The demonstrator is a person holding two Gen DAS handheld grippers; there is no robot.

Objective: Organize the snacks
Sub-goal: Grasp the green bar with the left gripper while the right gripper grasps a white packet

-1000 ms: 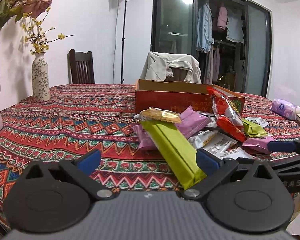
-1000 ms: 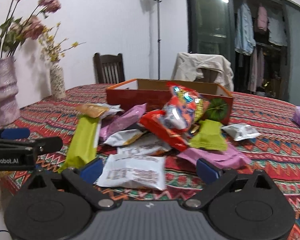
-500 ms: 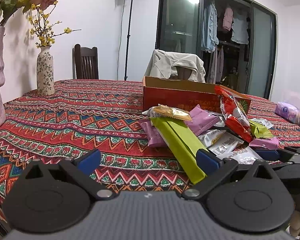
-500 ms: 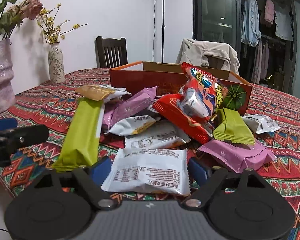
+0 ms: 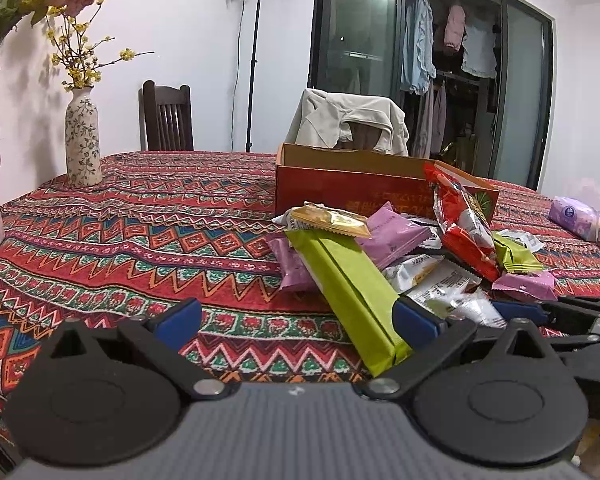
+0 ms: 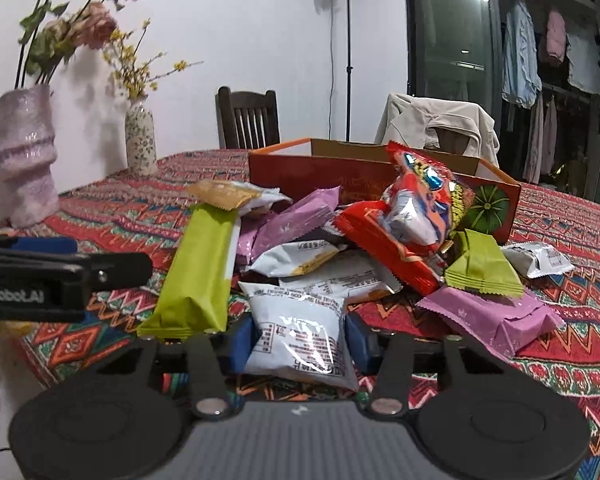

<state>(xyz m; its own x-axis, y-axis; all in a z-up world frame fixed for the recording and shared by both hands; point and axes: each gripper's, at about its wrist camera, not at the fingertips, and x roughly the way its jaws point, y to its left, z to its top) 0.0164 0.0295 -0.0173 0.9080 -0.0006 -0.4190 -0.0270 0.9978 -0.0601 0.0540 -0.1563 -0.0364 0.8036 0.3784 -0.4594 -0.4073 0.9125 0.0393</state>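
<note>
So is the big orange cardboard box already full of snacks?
Cannot tell: both views show only the orange cardboard box from its side, and the shiny snack packets that show lie heaped on the patterned tablecloth before it.

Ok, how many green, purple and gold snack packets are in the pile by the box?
Lime-green foil packets: 2
Purple foil packets: 3
Gold foil packet: 1
Total: 6

Snack pile (image 6: 340, 248) on the table (image 5: 140, 240), box (image 6: 324, 172) behind it, 2 vases (image 5: 83, 136) far left.
</note>
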